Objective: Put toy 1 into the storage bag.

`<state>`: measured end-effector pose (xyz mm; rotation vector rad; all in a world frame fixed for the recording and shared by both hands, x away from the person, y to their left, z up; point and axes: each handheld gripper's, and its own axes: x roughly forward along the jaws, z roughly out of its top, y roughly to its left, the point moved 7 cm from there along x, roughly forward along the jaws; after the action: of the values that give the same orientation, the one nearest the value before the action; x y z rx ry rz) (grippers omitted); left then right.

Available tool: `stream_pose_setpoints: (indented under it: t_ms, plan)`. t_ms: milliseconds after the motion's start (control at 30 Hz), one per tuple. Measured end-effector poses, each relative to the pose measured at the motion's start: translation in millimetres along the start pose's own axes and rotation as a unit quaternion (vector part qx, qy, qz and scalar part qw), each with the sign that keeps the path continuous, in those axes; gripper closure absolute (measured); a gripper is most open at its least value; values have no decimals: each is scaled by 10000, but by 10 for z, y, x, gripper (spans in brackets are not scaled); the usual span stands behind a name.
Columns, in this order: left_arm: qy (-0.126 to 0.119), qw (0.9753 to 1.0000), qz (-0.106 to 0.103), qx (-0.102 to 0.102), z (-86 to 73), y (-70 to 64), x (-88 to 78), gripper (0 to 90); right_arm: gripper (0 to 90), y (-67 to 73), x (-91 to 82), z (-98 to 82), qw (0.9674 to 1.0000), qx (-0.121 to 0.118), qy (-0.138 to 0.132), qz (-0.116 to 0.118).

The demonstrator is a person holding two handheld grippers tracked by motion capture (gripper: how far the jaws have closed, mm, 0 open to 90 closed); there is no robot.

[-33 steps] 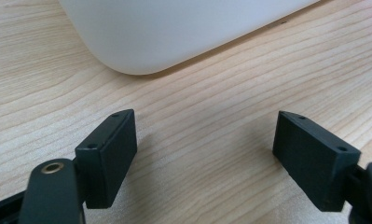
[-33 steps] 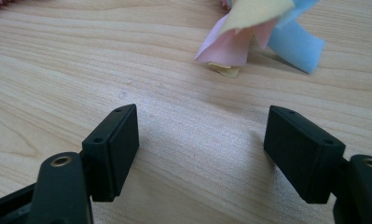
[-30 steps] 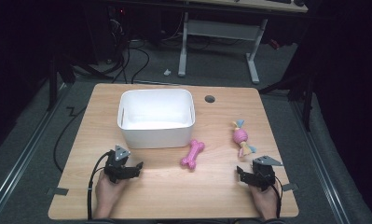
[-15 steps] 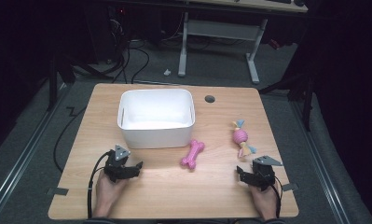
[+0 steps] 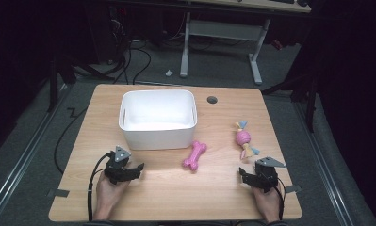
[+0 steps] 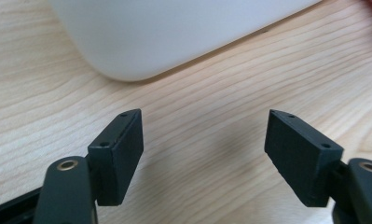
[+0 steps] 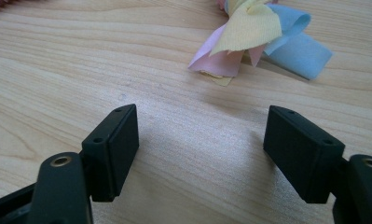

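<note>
Cropping the rope toy [image 7: 263, 37], both grippers' jaws stand spread, left gripper [image 6: 204, 140] closing.

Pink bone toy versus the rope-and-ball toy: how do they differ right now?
The pink bone toy is one solid pink piece; the rope-and-ball toy has a pink ball with yellow, blue and pink cloth tails. The bone toy lies close beside the white bin; the rope-and-ball toy lies farther right, ahead of the right tongs. Both rest untouched on the table.

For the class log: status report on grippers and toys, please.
Left gripper open, jaws just been closing, nothing between. Right gripper open, empty. Bone, rope toy beside bin. Path clear.
</note>
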<state>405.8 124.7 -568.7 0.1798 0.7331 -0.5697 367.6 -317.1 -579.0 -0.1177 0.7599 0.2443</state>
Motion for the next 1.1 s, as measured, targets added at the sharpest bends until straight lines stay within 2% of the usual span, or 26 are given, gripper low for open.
stream_pose_setpoints:
  t_ms: [100, 300, 433, 633, 767, 1100]
  plan:
    - [-16, 9999, -119, 34, 55, -62, -12, 291, 265, 0, 0, 0, 10000, 0, 0, 0]
    - [159, 9993, -301, 137, 108, -181, 35, 305, 265, 2, 0, 0, 10000, 9, 4, 5]
    - [389, 9980, -388, 313, 135, -313, 131, 323, 265, 9, 0, -1, 10000, -23, 12, 39]
    - [464, 9968, -540, 376, 250, -505, 189, 310, 266, 13, -1, -1, 10000, -49, 10, 57]
    - [528, 9954, -650, 460, 341, -617, 184, 310, 266, 17, 1, 1, 9999, -98, 1, 87]
    - [609, 9909, -912, 787, 577, -1021, 226, 315, 264, 24, 0, 0, 9999, -115, 6, 115]
